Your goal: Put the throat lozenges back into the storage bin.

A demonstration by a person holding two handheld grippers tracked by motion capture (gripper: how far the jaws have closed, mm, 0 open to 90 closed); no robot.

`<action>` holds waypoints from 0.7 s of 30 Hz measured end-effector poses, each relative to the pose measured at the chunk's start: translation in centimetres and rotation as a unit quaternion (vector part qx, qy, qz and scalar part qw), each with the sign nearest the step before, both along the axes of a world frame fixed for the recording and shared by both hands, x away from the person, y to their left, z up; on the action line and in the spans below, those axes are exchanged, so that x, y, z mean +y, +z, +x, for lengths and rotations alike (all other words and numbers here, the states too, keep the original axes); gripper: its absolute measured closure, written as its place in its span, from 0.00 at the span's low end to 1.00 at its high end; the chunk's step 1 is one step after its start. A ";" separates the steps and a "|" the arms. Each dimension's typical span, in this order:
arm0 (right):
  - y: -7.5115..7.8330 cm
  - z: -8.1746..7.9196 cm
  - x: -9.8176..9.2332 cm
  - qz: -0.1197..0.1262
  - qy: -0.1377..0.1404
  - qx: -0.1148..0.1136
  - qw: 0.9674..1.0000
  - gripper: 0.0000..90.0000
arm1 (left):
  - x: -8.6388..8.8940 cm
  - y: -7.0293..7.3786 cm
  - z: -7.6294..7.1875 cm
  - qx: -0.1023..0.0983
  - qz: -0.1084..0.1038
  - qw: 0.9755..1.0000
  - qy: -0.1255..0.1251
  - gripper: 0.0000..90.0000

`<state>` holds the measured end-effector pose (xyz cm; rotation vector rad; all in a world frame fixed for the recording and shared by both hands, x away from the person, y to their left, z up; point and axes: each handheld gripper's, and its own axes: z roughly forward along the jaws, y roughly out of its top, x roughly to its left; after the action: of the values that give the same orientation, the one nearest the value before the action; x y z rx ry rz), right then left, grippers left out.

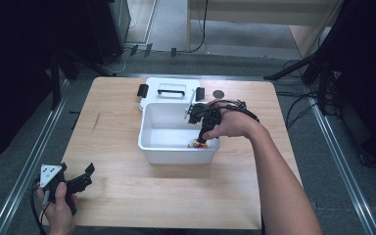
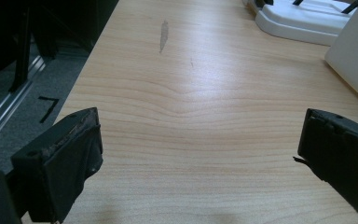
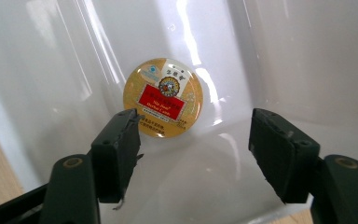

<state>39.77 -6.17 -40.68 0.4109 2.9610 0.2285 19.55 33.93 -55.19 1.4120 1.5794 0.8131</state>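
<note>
The round yellow tin (image 3: 163, 97) lies flat on the floor of the white bin (image 1: 152, 147), in the bin's near right corner. It rests close against the curved wall, label side up. I have the right gripper (image 3: 193, 154) lowered into that corner, its jaws spread wide and holding nothing. In the right gripper view, one jaw overlaps the tin's edge; whether it touches, I cannot tell. The other jaw stands well clear of the tin.

Risks from this position, as I judge them:
- The tin is flat and the bin floor is glossy. If the jaws close off-centre, the tin may slide or squirt away.
- The bin wall crowds the tin, so a jaw may strike the wall and shift the bin.

The bin's lid (image 1: 169, 90) lies just behind the bin on the counter (image 1: 127, 196). The left gripper (image 1: 71, 183) rests at the counter's near left corner, far from the bin, jaws spread and empty.
</note>
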 end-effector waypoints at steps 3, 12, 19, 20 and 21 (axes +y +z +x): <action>0.6 -0.2 -0.2 0.012 0.002 0.002 1.000 0.48 | 0.0 0.0 0.0 0.000 0.000 1.000 0.000 0.00; 2.4 -0.7 -1.3 0.038 -0.007 0.019 0.999 0.56 | 0.0 0.0 0.0 -0.001 0.000 1.000 0.001 0.00; 3.9 -1.0 -2.4 0.049 -0.013 0.017 0.999 0.57 | 0.0 0.0 0.0 -0.001 0.000 1.000 0.001 0.00; 4.1 -1.1 -2.6 0.051 -0.016 0.017 0.998 0.57 | 0.0 0.0 0.0 -0.001 0.000 1.000 0.001 0.00; 4.3 -1.1 -2.8 0.054 -0.014 0.016 0.998 0.57 | 0.0 0.0 0.0 -0.001 0.000 1.000 0.001 0.00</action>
<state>38.66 -8.96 -36.42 0.4719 2.9813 0.3826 19.57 33.89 -55.20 1.4096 1.5804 0.8151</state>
